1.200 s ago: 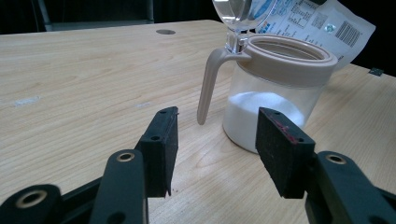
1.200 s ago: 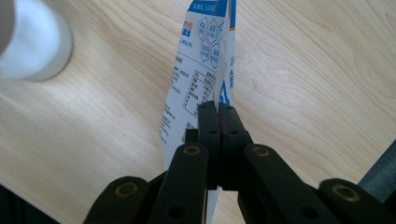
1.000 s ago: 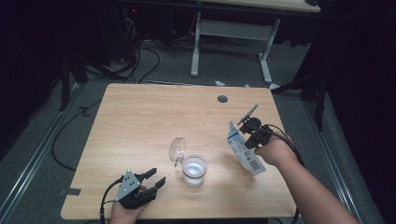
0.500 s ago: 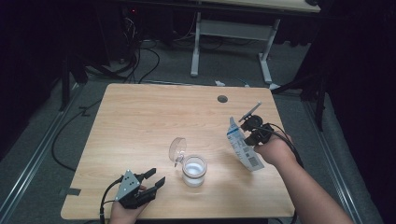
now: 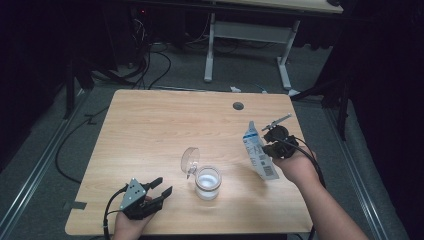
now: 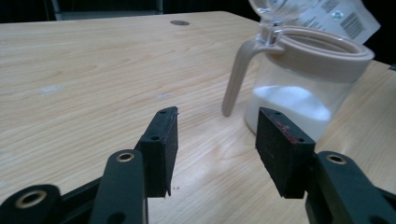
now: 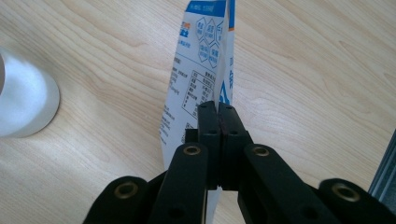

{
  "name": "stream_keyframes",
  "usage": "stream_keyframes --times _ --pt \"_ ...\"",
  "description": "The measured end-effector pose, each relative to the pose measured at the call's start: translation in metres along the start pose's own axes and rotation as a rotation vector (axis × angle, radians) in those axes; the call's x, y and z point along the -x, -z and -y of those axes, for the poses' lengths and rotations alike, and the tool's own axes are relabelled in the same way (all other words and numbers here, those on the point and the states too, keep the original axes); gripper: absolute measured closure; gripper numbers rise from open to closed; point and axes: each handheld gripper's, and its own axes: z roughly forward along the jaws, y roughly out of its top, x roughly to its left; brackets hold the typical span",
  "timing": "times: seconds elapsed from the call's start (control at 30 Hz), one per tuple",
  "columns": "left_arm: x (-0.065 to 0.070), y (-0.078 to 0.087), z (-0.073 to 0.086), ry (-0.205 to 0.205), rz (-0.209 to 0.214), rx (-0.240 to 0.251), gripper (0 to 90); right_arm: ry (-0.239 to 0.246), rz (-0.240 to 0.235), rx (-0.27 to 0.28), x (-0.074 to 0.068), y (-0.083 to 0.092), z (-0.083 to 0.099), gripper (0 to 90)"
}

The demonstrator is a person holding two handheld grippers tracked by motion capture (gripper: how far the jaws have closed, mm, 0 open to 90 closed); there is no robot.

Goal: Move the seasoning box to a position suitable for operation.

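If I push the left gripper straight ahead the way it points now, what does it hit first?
Most likely the jar. The left gripper is open with bare table between its jaws, and the jar's handle stands just ahead and slightly right of centre. Depth is hard to judge.

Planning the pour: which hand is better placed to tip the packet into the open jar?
Right: its gripper is shut on the packet beside the jar. The left gripper is open, holding nothing.

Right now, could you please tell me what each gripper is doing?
Left gripper: open, holding nothing, near the jar.
Right gripper: shut on the packet.
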Motion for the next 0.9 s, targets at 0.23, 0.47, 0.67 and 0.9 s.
stream_keyframes --times 0.23,0.47,0.67,0.9 --pt "-0.015 -0.001 -0.003 0.006 -0.053 -0.020 49.4 -0.023 0.002 0.047 0.003 -0.003 0.013 90.0" --pt "-0.016 0.001 -0.006 0.003 -0.054 -0.012 49.3 -0.045 -0.009 0.091 0.006 -0.004 0.019 90.0" --pt "-0.016 0.001 -0.007 0.015 -0.052 -0.001 49.1 -0.046 -0.007 0.122 0.005 -0.001 0.021 90.0" --pt "-0.018 0.003 -0.009 0.023 -0.051 0.005 48.9 -0.055 -0.020 0.163 0.004 0.001 0.024 90.0"
